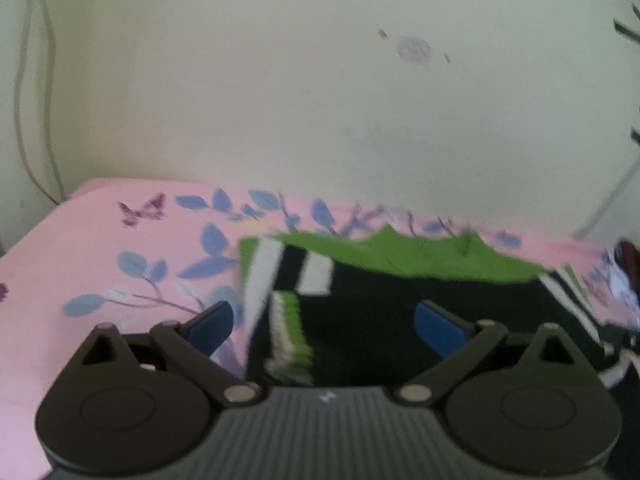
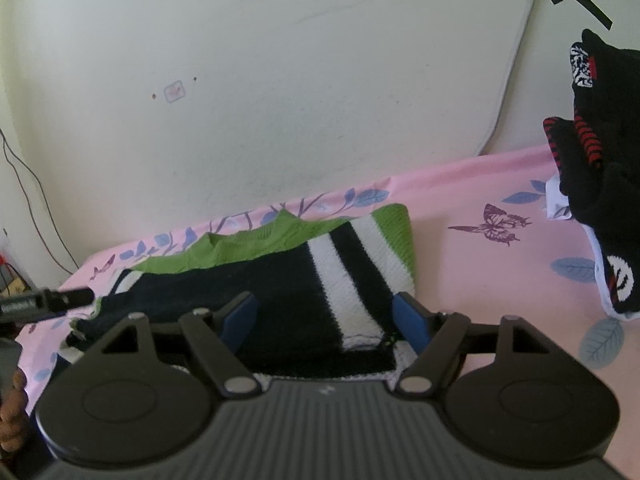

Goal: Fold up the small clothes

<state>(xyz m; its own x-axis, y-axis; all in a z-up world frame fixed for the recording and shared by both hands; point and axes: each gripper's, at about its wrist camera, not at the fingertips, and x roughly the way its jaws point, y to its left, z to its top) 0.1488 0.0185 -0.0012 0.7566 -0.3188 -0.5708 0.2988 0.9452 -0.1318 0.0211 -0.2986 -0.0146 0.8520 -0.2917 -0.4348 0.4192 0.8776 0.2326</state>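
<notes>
A small knitted sweater [image 1: 400, 312], black with a green yoke and white stripes, lies flat on the pink flowered sheet [image 1: 100, 248]. In the blurred left wrist view, my left gripper [image 1: 326, 328] hovers open over the sweater's left side. A folded sleeve with a green-and-white cuff [image 1: 290, 332] lies between its blue pads [image 1: 214, 328]. In the right wrist view, my right gripper [image 2: 324, 316] stands open low over the sweater [image 2: 280, 280]. Its pads straddle the striped sleeve end [image 2: 348, 300], and I see no grip on it.
A pile of dark clothes with red and white marks [image 2: 600, 168] sits on the sheet [image 2: 500, 280] at the right. A pale wall [image 2: 280, 80] rises just behind the bed. At the far left are a black tool part [image 2: 60, 300], a person's hand [image 2: 12, 404] and hanging cables [image 2: 32, 192].
</notes>
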